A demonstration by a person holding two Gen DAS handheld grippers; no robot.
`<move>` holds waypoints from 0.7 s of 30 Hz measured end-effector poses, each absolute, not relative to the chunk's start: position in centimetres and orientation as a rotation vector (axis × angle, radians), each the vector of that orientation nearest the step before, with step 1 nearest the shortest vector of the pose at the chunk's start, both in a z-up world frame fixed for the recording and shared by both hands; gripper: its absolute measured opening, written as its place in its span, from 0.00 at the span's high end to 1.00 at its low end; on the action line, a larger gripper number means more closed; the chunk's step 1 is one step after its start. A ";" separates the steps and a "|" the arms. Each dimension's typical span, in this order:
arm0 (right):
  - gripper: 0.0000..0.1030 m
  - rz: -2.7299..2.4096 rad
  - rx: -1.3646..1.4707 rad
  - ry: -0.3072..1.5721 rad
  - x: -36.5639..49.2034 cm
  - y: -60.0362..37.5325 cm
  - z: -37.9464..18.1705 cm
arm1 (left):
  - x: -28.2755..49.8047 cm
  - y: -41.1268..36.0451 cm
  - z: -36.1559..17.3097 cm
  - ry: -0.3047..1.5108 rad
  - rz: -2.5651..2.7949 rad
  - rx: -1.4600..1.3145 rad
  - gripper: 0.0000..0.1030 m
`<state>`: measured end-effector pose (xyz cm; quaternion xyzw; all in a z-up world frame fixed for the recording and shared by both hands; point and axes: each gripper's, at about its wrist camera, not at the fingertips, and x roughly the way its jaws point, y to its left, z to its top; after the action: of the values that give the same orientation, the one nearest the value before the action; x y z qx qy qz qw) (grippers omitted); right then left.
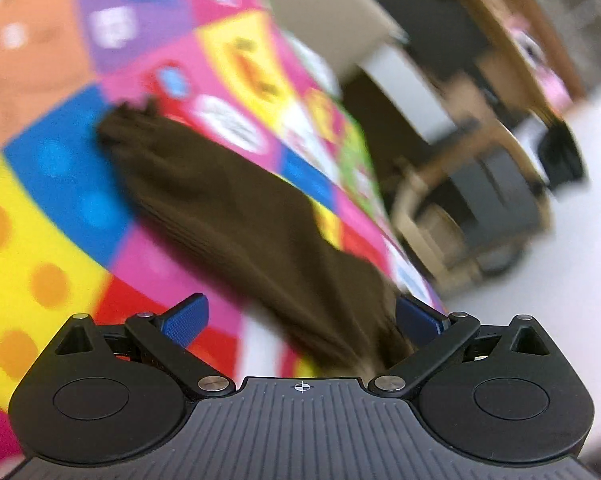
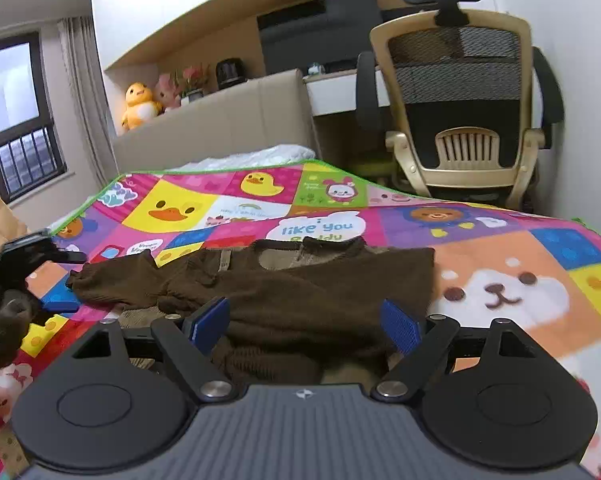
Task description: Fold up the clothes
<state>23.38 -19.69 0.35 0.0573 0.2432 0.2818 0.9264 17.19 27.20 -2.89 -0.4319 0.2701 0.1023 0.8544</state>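
brown sweater [image 2: 300,288] lies part-folded on mat [image 2: 500,280] — left gripper [image 1: 300,320] and right gripper [image 2: 304,324] both gape wide, holding nothing, sweater between the fingers — likely poised for a fold.

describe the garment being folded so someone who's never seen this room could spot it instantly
Find the bed covered by the bright cartoon patchwork mat, in front of the beige office chair. Lying across the mat's near half is a dark brown ribbed knit sweater, one sleeve stretched out to the left. It is the only dull, single-colour thing on that loud surface.
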 end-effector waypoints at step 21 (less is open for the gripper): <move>0.10 0.525 0.282 0.474 22.2 -23.9 -3.3 | 23.7 14.1 5.5 0.337 0.139 -0.275 0.95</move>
<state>22.18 -23.85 -3.25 0.1376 0.2312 0.2564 0.9284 23.67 14.05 5.47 -0.1362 0.1668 0.0691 0.9741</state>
